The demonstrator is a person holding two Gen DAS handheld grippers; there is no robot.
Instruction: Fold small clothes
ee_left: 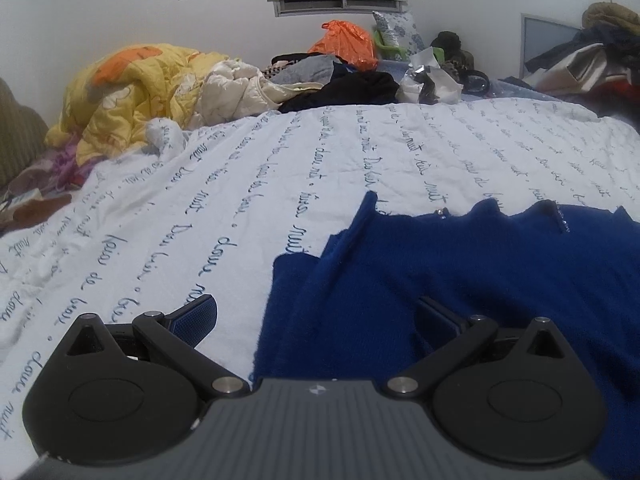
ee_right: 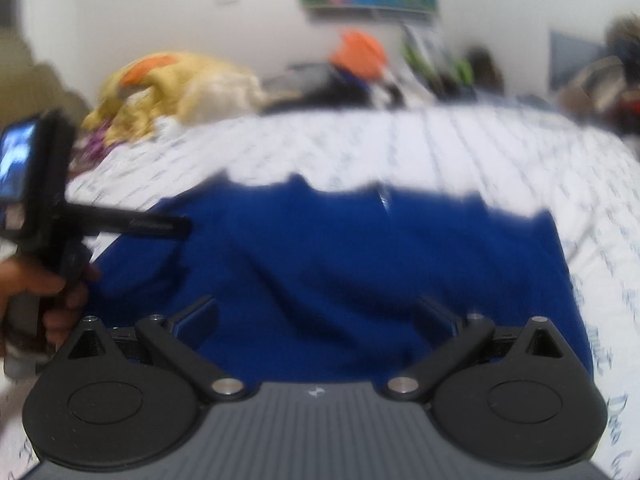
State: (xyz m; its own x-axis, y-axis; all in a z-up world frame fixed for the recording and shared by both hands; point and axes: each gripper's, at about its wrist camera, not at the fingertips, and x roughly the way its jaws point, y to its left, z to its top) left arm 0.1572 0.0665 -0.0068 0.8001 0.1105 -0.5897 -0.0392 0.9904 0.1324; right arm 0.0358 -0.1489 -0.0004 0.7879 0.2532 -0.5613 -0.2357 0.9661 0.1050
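A dark blue knit garment (ee_left: 460, 272) lies spread on the white sheet with script print (ee_left: 200, 208). My left gripper (ee_left: 316, 316) is open and empty, low over the garment's left edge, its left finger over the sheet and its right finger over the blue cloth. In the blurred right wrist view the same garment (ee_right: 340, 264) fills the middle. My right gripper (ee_right: 316, 316) is open and empty just above it. The left gripper's body (ee_right: 44, 216), held in a hand, shows at the far left of that view.
A yellow quilt (ee_left: 132, 92), cream bedding, black clothes (ee_left: 352, 92), an orange bag (ee_left: 346, 44) and other clutter pile along the far side of the bed. More clothes are stacked at the far right (ee_left: 592, 56). A wall stands behind.
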